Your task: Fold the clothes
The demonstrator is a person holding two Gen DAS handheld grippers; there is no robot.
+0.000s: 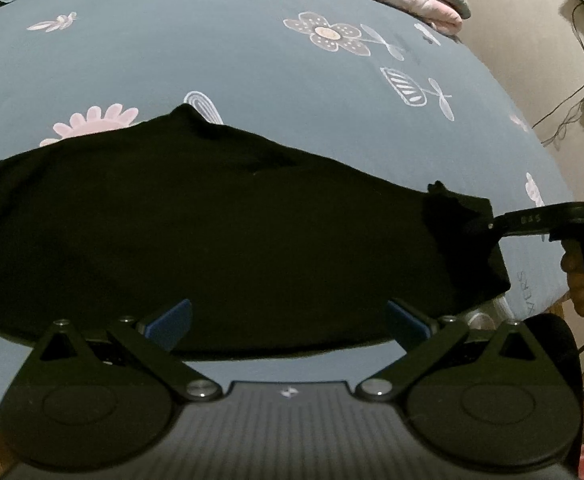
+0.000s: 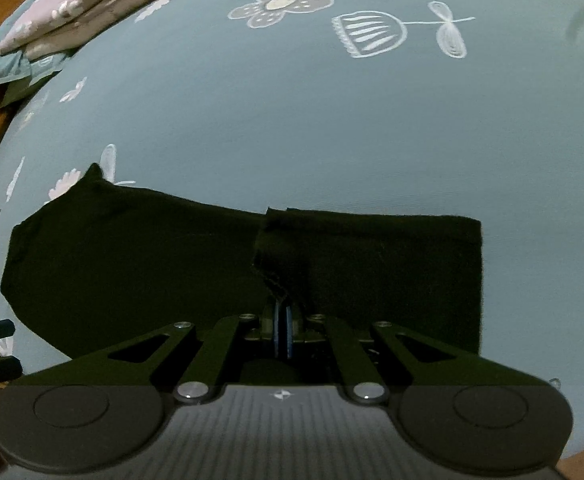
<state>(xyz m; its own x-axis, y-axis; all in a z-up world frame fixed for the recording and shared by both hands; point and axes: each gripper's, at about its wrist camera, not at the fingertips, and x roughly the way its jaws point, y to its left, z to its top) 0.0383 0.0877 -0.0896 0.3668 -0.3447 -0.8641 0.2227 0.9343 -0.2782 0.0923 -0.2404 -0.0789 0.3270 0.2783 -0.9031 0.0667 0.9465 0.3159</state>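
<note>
Garment: black, spread on floral bedsheet.
Right gripper: jaws pinched on cloth edge; flap apparently laid leftward.
Left gripper: jaws wide, empty, over near hem.
Advice: carry edge level, square, release flat.

My black garment is soft matt cloth on a smooth printed cotton bedsheet. My left tool is matt black plastic, with shiny metal rivets and blue rubbery pads.

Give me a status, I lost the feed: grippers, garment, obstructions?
Left hand-held gripper open, above the black garment. Right hand-held gripper shut on garment's edge. Nothing in the way on bed sheet.
</note>
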